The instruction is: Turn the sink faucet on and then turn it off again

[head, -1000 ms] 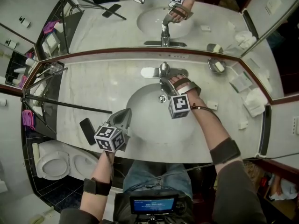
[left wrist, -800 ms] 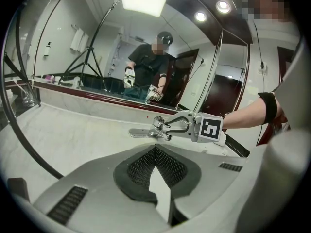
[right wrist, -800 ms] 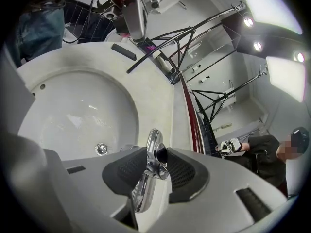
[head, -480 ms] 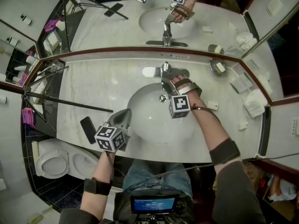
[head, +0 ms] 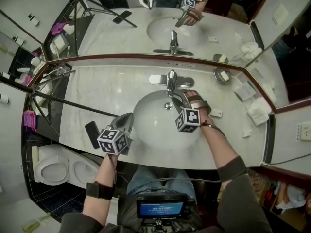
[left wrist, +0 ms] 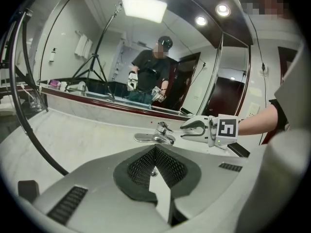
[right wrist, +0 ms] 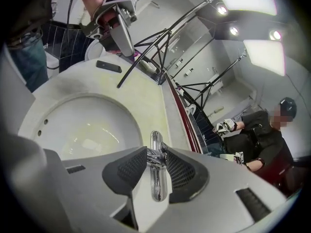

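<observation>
The faucet (head: 171, 79) stands at the middle of the desk's (head: 104, 89) back edge, just under the mirror (head: 116, 30). Its spout reaches out over the sink (head: 146, 127).

The right tongs (right wrist: 155, 156) come at the faucet from the desk's right side, pointing down, and have just been closing. The chrome lever (right wrist: 157, 186) runs between them. The ribbed pads (right wrist: 130, 166) sit against either side of it, so the tongs are clenched on the lever.

The left tongs (left wrist: 154, 150) hang over the desk's front edge, left of the sink and well apart from the faucet. They are clenched with nothing between them.

A phone (head: 91, 134) lies flat near the front edge, just beside the left tongs on their left. A soap dish (head: 222, 75) sits by the back edge, to the right of the faucet.
</observation>
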Demonstrator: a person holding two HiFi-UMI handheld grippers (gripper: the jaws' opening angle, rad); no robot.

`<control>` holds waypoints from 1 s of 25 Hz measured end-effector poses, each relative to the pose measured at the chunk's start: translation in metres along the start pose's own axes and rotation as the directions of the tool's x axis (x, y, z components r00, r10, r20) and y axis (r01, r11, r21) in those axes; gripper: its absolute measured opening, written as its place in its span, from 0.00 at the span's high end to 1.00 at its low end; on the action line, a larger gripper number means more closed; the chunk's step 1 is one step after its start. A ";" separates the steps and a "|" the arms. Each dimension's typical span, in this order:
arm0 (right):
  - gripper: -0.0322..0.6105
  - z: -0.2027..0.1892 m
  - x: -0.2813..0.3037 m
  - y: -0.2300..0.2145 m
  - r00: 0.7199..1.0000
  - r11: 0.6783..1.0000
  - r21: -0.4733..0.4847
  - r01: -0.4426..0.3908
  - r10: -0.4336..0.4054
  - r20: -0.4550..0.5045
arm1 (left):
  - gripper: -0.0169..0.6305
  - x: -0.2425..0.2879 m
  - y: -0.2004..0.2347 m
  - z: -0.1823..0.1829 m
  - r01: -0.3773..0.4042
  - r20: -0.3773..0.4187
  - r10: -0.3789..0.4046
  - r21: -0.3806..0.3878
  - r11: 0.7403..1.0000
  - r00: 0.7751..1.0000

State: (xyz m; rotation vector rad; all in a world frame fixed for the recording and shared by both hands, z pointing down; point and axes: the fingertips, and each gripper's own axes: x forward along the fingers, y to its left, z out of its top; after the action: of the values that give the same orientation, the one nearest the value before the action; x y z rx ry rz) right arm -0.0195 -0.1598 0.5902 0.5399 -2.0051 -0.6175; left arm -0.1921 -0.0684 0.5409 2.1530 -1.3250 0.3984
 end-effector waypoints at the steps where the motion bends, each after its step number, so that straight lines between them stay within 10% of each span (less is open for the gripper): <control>1: 0.75 0.000 -0.008 -0.002 1.000 1.000 0.025 0.006 -0.006 0.000 | 0.97 -0.002 -0.001 0.003 -0.001 0.004 0.001 0.002 1.000 1.000; 7: 0.88 -0.015 -0.055 -0.019 0.996 0.968 0.235 0.085 -0.082 -0.021 | 0.97 -0.016 -0.009 0.026 -0.009 0.045 0.008 0.006 1.000 0.999; 13: 0.92 -0.034 -0.100 -0.029 0.990 0.849 0.510 0.136 -0.132 -0.045 | 0.97 -0.022 -0.012 0.034 -0.005 0.062 0.005 0.003 1.000 0.998; 25: 0.92 -0.085 -0.177 -0.030 0.963 0.344 0.922 0.176 -0.253 -0.089 | 0.97 -0.031 -0.014 0.056 0.003 0.110 -0.011 0.072 0.997 0.994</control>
State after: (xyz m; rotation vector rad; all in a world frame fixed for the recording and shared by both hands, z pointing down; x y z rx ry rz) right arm 0.1410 -0.0955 0.4924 1.5095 -2.2294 0.5054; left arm -0.1966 -0.0758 0.4763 2.2679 -1.3821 0.3330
